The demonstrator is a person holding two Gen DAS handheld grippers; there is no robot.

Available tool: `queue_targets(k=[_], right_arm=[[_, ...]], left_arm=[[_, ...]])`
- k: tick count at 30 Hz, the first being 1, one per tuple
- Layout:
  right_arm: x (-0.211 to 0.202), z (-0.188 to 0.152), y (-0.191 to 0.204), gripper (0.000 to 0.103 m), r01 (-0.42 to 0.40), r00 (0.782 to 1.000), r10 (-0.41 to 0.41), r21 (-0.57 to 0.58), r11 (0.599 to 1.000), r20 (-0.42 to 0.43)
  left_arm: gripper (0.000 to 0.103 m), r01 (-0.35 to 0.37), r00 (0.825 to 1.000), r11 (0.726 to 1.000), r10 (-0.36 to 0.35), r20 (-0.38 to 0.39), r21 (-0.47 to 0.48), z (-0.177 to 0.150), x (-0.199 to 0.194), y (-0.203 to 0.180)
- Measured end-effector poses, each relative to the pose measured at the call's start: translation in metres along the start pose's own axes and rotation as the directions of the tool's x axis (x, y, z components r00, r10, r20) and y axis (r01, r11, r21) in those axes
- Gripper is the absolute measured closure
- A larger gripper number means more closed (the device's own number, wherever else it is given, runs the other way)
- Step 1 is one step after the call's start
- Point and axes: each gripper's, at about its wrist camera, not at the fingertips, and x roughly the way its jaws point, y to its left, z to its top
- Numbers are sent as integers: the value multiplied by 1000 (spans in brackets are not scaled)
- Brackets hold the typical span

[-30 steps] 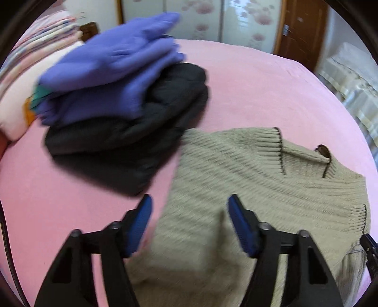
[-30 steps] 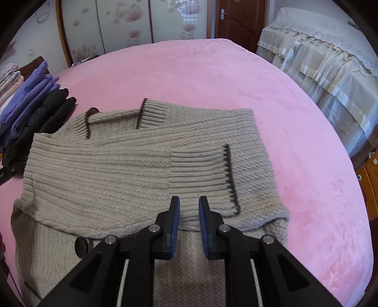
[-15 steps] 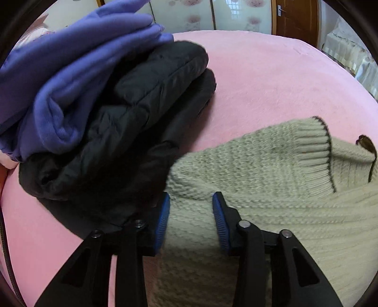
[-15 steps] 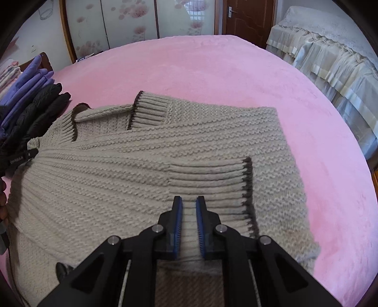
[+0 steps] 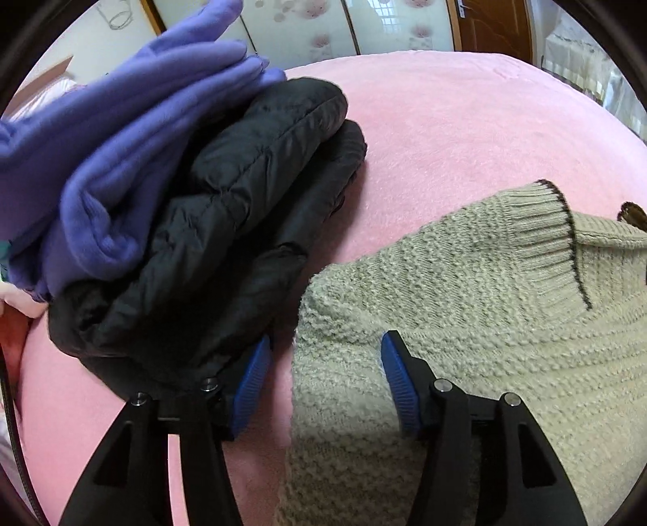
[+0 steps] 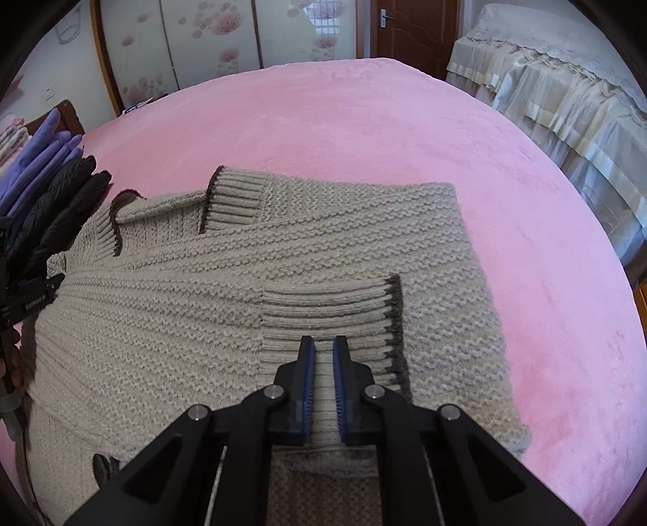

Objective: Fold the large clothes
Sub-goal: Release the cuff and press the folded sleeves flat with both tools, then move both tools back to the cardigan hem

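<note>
A beige knit sweater [image 6: 226,291] with dark-edged ribbed cuffs lies partly folded on the pink bed [image 6: 364,129]. My right gripper [image 6: 322,356] is shut on the ribbed fold of the sweater near the front cuff [image 6: 388,307]. My left gripper [image 5: 323,364] is open, its jaws on either side of the sweater's left corner [image 5: 343,315]; the left finger [image 5: 250,376] touches the black jacket [image 5: 226,226]. The sweater also shows in the left wrist view [image 5: 485,303].
A stack of folded clothes sits at the sweater's left: a purple garment [image 5: 121,133] on top of the black jacket, also seen in the right wrist view [image 6: 52,194]. A second bed with cream cover [image 6: 566,105] stands right. Wardrobe doors [image 6: 242,36] stand behind.
My left gripper moved in to the sweater's left corner, narrowed, then opened wider. My right gripper has advanced slightly over the sweater, still shut on the fold.
</note>
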Motion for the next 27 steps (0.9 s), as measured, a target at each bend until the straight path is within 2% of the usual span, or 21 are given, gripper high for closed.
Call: queue_targets(k=[2, 3, 4, 7, 13, 19, 24, 27], right_arm=[[-10, 1, -4, 95, -9, 1000, 9, 21, 1000, 0], [-14, 1, -4, 95, -13, 1000, 13, 26, 1000, 4], [-22, 1, -6, 95, -19, 1000, 19, 33, 999, 13], [-41, -2, -8, 95, -41, 999, 40, 41, 998, 27], [-81, -6, -10, 94, -87, 996, 84, 63, 994, 43], [-112, -4, -14, 92, -140, 990, 135, 102, 985, 52], [-134, -3, -14, 92, -176, 984, 173, 69, 982, 45], [-149, -2, -14, 92, -198, 980, 196, 36, 980, 44]], left_arm=[[43, 7, 1000, 1000, -7, -13, -4, 3, -15, -3], [36, 12, 1000, 1000, -12, -14, -8, 3, -22, -4], [30, 21, 1000, 1000, -22, -9, -12, 4, -31, -5], [23, 65, 998, 998, -64, 25, -16, 4, -66, -10], [16, 141, 989, 989, -139, 42, -33, 1, -134, -21], [14, 196, 981, 978, -196, 9, -78, -6, -186, -26], [14, 224, 974, 970, -225, 1, -92, -12, -228, -26], [14, 232, 972, 964, -236, -17, -133, -17, -246, -21]])
